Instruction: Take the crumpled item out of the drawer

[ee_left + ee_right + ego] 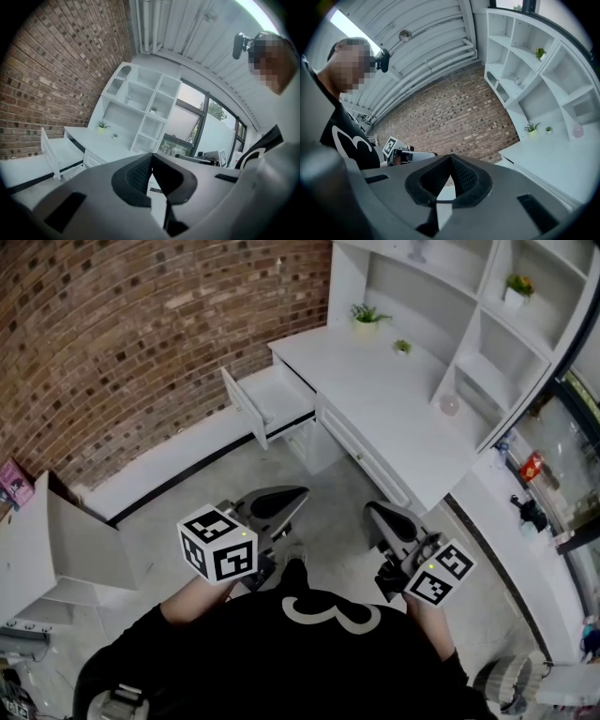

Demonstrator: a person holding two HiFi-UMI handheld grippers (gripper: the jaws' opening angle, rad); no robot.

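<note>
The white desk (394, 418) has one drawer (267, 397) pulled open at its left end; the drawer (61, 152) shows in the left gripper view too. Its inside looks pale, and I see no crumpled item in any view. Both grippers are held close to the person's body, well short of the desk. My left gripper (298, 495) is shut with nothing in it, its pads (140, 176) meeting at the tip. My right gripper (373, 512) is also shut and empty, its pads (461, 176) touching.
A white shelf unit (487, 352) with small potted plants (366, 315) stands on the desk against a brick wall (141, 334). A white cabinet (56, 549) with an open door sits at the left. A window ledge (534, 512) with small items runs along the right.
</note>
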